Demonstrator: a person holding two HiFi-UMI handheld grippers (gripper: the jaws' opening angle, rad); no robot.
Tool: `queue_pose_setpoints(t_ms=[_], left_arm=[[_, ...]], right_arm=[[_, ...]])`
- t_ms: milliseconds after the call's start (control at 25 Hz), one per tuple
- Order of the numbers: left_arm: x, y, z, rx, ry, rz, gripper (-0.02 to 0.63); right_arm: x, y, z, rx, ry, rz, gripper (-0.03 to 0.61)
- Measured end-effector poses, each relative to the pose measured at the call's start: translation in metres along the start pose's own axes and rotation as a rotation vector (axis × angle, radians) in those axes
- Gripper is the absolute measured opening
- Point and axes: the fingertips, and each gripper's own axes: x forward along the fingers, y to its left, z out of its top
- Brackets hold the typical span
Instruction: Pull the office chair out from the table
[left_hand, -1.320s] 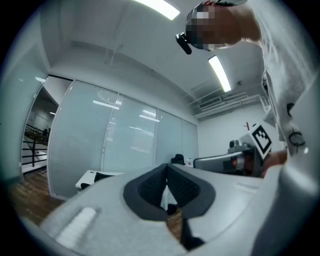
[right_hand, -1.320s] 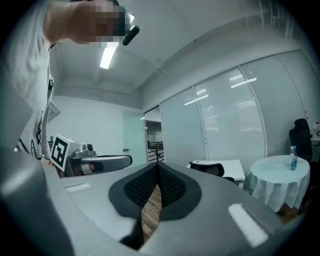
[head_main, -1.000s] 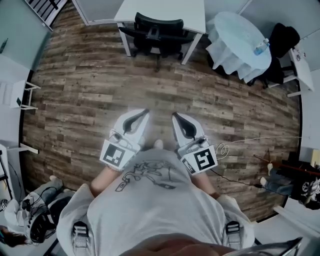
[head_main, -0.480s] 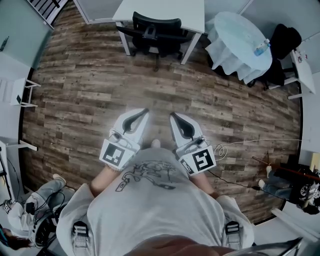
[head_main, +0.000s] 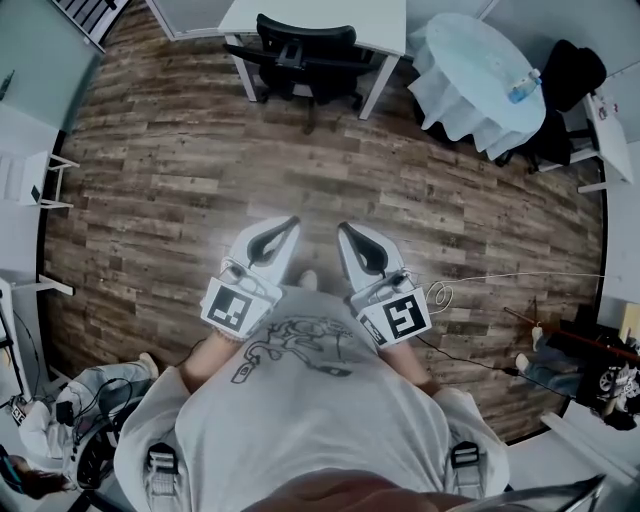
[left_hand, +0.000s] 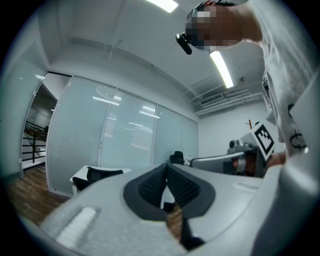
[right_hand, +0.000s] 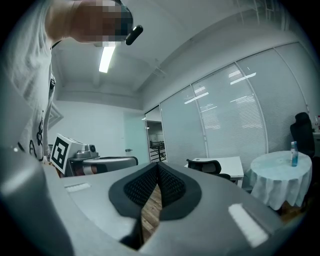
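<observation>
The chair (head_main: 305, 50) stands at the far side of the room, pushed in at the white bench (head_main: 330, 12), its black back turned toward the person. Both grippers are held near the person's body, well apart from the chair, with a wide stretch of wood floor (head_main: 200, 170) between them and it. The left gripper (head_main: 288, 224) and the right gripper (head_main: 346, 230) sit side by side, apart from each other, with their tips leaning slightly inward and pointing toward the far side. The left gripper's fingers (left_hand: 150, 187) are pressed together with nothing between them. In the left gripper view the chair (left_hand: 102, 175) shows small and far off, to the left of the fingers, against the bench. The right gripper's fingers (right_hand: 142, 189) are likewise pressed together on nothing. In the right gripper view the chair (right_hand: 206, 166) lies far off, to the right of the fingers. Just right of the bench stands a round table (head_main: 480, 80) under a white cloth, with a bottle (head_main: 519, 93) on it near its right edge.
</observation>
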Motion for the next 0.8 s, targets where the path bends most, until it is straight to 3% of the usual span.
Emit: queue_pose_setpoints(t_ms=[440, 800], left_arm=[[0.02, 0.032, -0.003, 0.012, -0.02, 0.013, 0.003], [0.056, 0.101, 0.01, 0.009, -0.023, -0.004, 0.003]], right_arm=[[0.03, -0.02, -0.003, -0.009, 0.012, 0.0, 0.006], [0.097, -0.051, 0.009, -0.023, 0.026, -0.011, 0.006]])
